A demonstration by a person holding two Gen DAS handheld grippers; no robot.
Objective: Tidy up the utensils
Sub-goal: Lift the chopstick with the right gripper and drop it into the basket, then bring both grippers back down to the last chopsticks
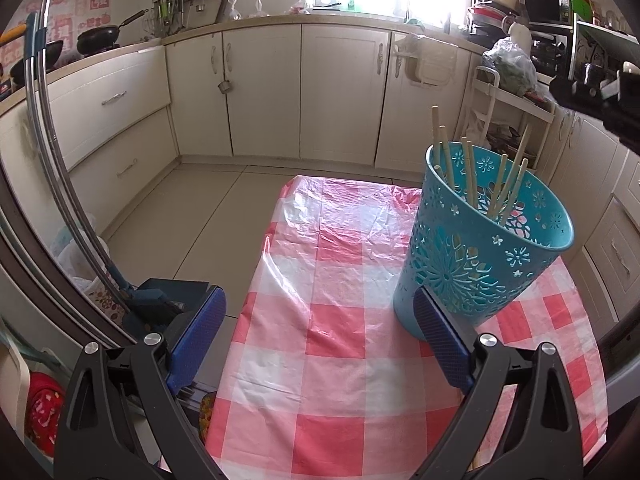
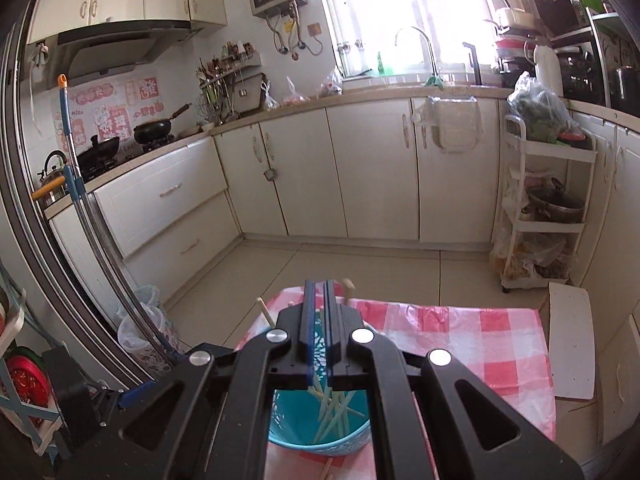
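Observation:
A teal perforated basket (image 1: 480, 248) stands on the pink checked tablecloth (image 1: 340, 320), holding several pale wooden chopsticks (image 1: 468, 172). My left gripper (image 1: 320, 320) is open and empty, low over the cloth, its right pad just in front of the basket's base. My right gripper (image 2: 320, 300) hovers right above the basket (image 2: 320, 436); its jaws are nearly together with nothing visibly between them. Chopsticks (image 2: 332, 412) lie inside the basket below it, and chopstick ends (image 2: 349, 286) stick up beside the fingers. The right gripper's body shows at the left wrist view's right edge (image 1: 600, 96).
The table stands in a kitchen with cream cabinets (image 2: 360, 168) around it. A white trolley (image 2: 540, 208) with a pot stands at the right. A mop (image 1: 80, 200) leans at the left by plastic bags. A white board (image 2: 570, 344) lies beside the table.

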